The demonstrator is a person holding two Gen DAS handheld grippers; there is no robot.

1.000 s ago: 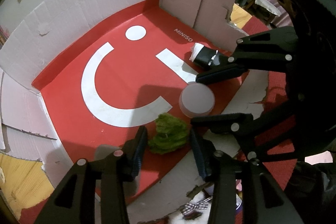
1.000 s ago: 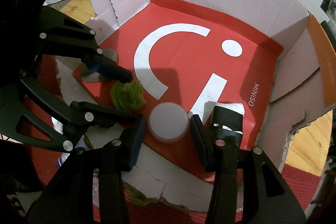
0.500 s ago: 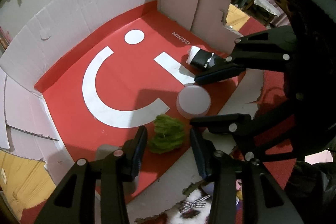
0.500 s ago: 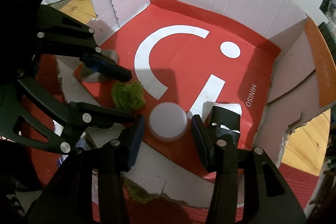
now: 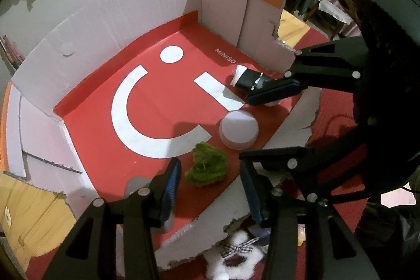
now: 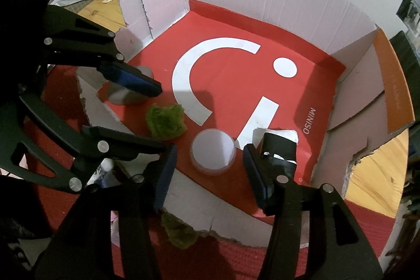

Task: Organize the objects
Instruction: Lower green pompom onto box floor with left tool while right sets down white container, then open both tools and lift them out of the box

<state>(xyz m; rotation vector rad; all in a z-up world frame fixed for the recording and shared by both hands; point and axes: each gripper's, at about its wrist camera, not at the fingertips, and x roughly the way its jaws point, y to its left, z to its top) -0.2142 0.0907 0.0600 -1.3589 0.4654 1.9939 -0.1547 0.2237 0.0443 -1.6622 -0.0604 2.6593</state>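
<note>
A red-floored cardboard box (image 5: 147, 106) (image 6: 236, 85) holds a green fuzzy clump (image 5: 206, 167) (image 6: 165, 122), a round white lidded container (image 5: 239, 129) (image 6: 212, 151), a black and white packet (image 5: 246, 80) (image 6: 279, 146) and a grey metal cylinder (image 6: 128, 96). My left gripper (image 5: 210, 188) is open and empty, just above and short of the green clump. My right gripper (image 6: 210, 175) is open and empty, just short of the white container. Each gripper shows in the other's view (image 5: 267, 122) (image 6: 131, 109).
The box's near wall (image 5: 204, 235) (image 6: 210, 211) is torn and low. A white fluffy item with a checked bow (image 5: 233, 253) and a second green clump (image 6: 181, 230) lie outside it on the red mat (image 6: 236, 261). Wooden floor (image 6: 375, 175) lies beside.
Both grippers have drawn back slightly from the box, so the objects sit a little farther from the fingertips. Nothing in the box has moved.
</note>
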